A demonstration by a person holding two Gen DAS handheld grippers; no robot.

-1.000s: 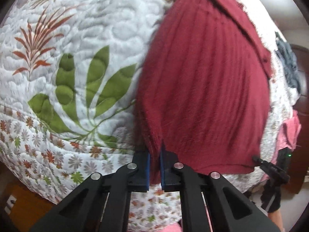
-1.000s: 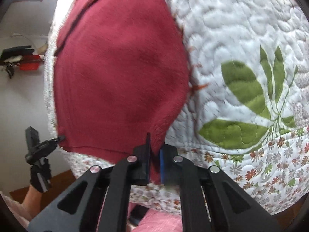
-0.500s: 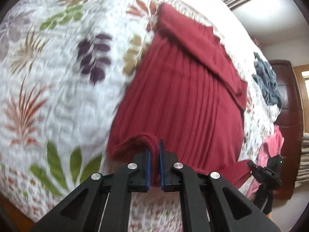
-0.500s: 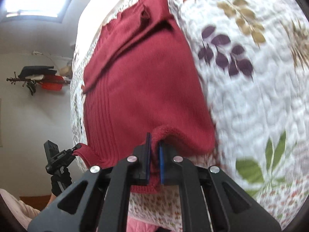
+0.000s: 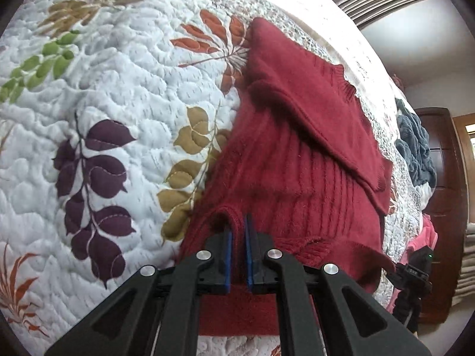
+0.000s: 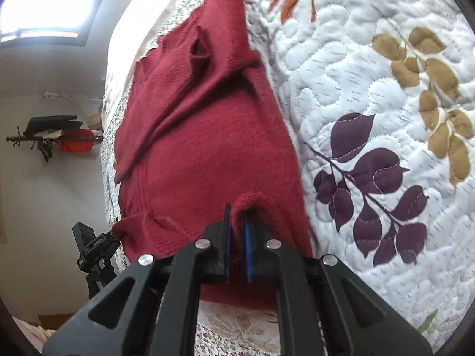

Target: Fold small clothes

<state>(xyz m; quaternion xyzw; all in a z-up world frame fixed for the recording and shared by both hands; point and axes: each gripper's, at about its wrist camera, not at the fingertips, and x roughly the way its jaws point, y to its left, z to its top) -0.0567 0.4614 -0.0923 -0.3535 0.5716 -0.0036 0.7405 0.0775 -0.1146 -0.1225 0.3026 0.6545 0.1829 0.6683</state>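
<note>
Setting was home bedroom. Bed carried white quilted bedspread with stitched leaf motifs (image 5: pixel 124 95). Dark wooden wardrobe (image 5: pixel 445 178) stood beside bed. Grey-blue and pink heaped clothes (image 5: pixel 415 148) lay at bed edge. Wall-mounted rack holding black and red items (image 6: pixel 50 136) hung on plain wall.

Dark red ribbed knit sweater (image 5: pixel 297 160) on quilt; hem lifted, sleeve folded across.
</note>
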